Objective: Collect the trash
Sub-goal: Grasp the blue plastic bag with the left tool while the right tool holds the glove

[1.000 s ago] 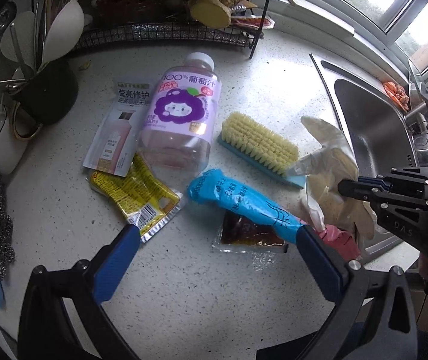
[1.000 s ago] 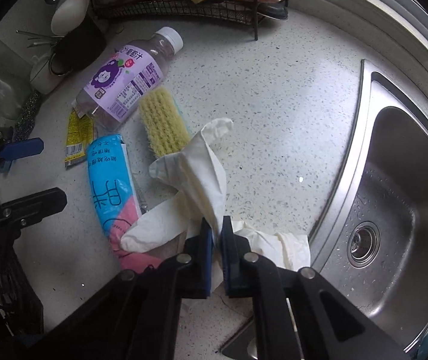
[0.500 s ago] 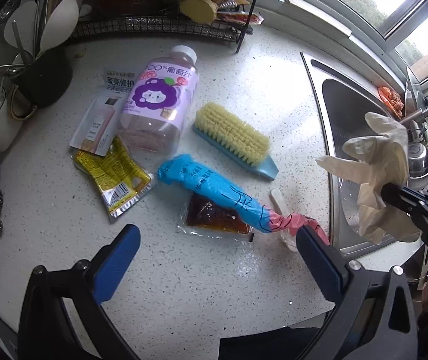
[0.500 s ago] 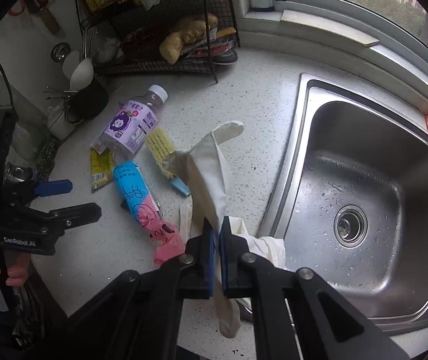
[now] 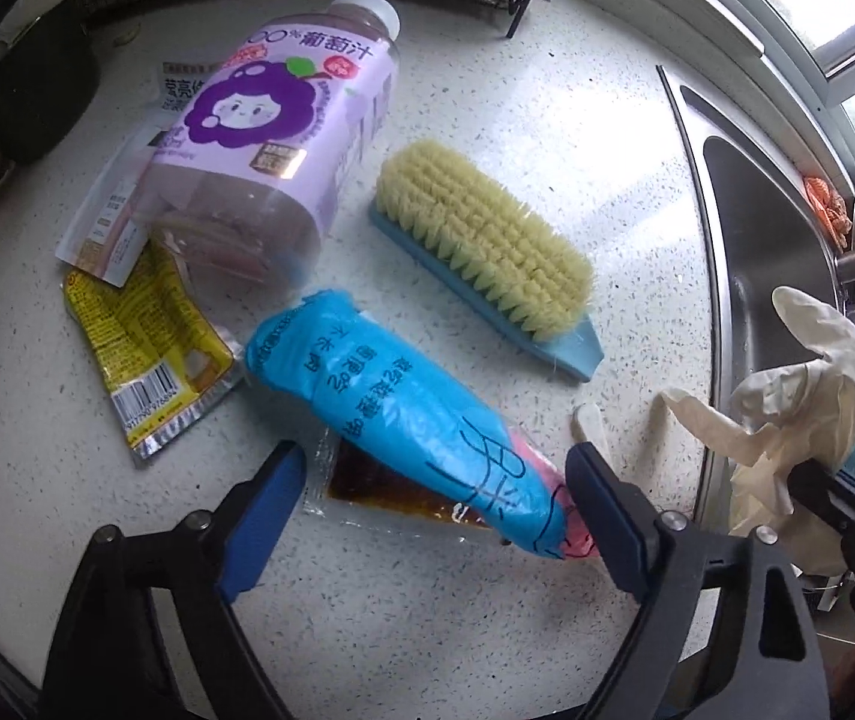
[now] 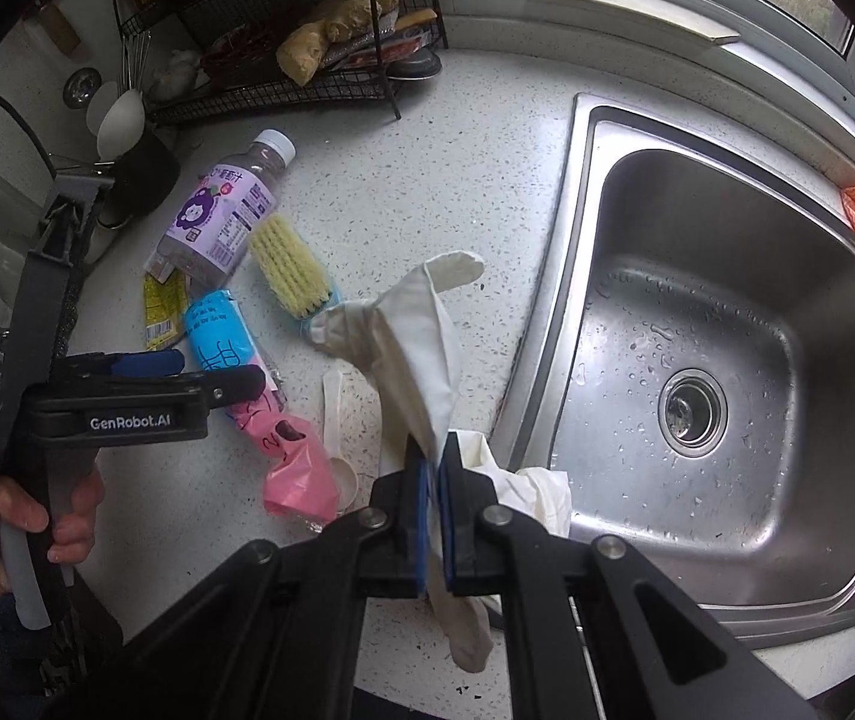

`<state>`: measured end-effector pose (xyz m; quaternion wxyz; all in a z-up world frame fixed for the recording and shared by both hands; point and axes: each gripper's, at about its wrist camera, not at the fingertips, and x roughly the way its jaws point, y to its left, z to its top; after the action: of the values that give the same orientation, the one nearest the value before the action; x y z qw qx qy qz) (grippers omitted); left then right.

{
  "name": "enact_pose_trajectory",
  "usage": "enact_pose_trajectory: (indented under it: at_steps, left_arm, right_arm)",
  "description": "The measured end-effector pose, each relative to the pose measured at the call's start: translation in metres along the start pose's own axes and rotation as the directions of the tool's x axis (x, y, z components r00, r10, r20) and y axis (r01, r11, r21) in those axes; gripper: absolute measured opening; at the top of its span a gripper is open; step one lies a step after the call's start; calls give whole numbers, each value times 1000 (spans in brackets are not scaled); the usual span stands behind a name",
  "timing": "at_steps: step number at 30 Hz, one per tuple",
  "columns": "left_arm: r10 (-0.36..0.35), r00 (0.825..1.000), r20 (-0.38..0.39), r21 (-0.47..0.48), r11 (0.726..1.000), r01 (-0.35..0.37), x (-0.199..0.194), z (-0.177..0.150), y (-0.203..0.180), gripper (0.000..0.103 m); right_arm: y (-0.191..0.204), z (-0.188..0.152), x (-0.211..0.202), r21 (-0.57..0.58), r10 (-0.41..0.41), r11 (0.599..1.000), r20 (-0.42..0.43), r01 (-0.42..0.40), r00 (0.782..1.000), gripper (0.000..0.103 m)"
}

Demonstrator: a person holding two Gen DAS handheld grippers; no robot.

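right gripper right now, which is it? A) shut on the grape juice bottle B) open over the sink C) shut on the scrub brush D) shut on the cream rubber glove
D: in the right wrist view the right gripper has its blue pads clamped on the cream rubber glove, which hangs off the counter beside the sink.

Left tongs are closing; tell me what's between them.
In the left wrist view, the blue bag roll and the sauce packet under it; nothing is gripped yet.
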<state>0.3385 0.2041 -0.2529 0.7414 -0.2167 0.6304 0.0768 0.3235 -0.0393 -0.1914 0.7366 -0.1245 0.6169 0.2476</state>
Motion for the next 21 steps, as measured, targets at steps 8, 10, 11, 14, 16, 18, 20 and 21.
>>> enact_pose_trajectory:
  at_steps: [8,10,11,14,16,18,20,21]
  left_arm:
    - [17,1000,19,36,999,-17,4,3,-8,33]
    - [18,1000,25,47,999,-19,2,0,-8,27]
    - [20,999,30,54,998,-21,-1,-3,-7,25]
    - [6,998,56,84,996,-11,-17,-9,-8,21]
    - [-7,997,81,121,993,-3,-29,-13,-12,19]
    - [-19,995,98,153,988,3,-40,-17,-16,17]
    - [-30,993,113,185,983,9,-53,-23,-18,16]
    - [-32,992,118,197,980,8,-57,-26,-19,16]
  right_arm:
    - [9,0,4,-1,4,1000,-9,-4,1000,3]
    - [9,-1,3,1,4,1000,-10,-4,1000,3]
    - [9,-2,2,4,6,1000,-14,-6,1000,3]
    - [10,-5,-1,8,8,1000,-8,-8,1000,3]
    - [12,-8,-4,9,8,1000,-2,-8,1000,3]
    - [14,-11,-8,7,9,1000,6,-9,1000,3]
    - [16,-14,-14,2,12,1000,16,-13,1000,3]
    - [17,-16,-17,0,13,1000,24,-13,1000,3]
